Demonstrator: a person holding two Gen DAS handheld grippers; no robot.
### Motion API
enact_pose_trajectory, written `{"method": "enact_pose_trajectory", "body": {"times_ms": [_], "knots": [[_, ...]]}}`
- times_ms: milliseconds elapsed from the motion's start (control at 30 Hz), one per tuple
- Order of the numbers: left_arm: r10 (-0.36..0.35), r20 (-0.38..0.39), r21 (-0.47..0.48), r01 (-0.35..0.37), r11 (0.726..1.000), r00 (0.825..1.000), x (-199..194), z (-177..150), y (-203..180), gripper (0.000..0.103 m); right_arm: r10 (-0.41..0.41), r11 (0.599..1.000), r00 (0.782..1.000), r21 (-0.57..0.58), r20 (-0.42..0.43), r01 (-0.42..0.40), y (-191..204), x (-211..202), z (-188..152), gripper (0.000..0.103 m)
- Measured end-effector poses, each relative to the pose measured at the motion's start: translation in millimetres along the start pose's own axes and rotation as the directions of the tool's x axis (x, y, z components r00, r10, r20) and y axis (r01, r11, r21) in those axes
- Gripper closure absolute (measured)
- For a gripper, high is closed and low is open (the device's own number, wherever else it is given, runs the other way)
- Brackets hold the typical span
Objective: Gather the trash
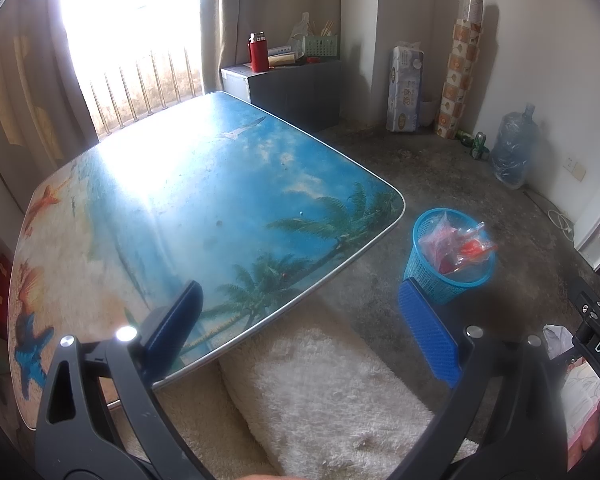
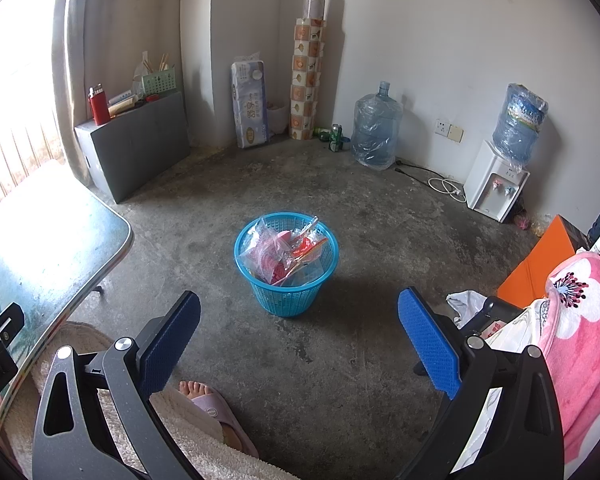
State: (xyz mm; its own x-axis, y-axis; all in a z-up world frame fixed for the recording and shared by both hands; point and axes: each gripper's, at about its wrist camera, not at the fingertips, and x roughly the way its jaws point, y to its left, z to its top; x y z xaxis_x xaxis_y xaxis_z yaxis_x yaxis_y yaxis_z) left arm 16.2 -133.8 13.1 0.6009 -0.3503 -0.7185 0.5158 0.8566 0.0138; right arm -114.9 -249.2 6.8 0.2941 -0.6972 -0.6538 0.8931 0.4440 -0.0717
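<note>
— Where do your two grippers stand?

— Your left gripper [image 1: 300, 320] hangs over the near edge of the counter [image 1: 204, 184], its jaws spread wide with nothing between them. Your right gripper [image 2: 300, 340] hangs over the bare concrete floor [image 2: 340, 352], jaws likewise released and holding nothing.

— And the trash?

— It sits in the blue basket [image 2: 287, 294] on the floor, just off the counter's corner: crumpled clear and red plastic wrappers [image 2: 288, 252] fill it to the rim. In your right wrist view the basket stands straight ahead between your fingertips, well apart from them. A crumpled white bag [image 2: 464, 304] lies on the floor beside your right finger.
</note>
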Motion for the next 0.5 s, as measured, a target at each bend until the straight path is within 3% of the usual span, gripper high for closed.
{"method": "enact_pose_trajectory", "body": {"times_ms": [500], "knots": [[0.001, -0.002, 0.001, -0.001, 1.0, 1.0, -1.0, -0.1, -1.3, 0.009, -0.003, 1.0, 1.0, 0.005, -0.001, 0.003, -0.3, -1.6, -2.5, 0.007]]}}
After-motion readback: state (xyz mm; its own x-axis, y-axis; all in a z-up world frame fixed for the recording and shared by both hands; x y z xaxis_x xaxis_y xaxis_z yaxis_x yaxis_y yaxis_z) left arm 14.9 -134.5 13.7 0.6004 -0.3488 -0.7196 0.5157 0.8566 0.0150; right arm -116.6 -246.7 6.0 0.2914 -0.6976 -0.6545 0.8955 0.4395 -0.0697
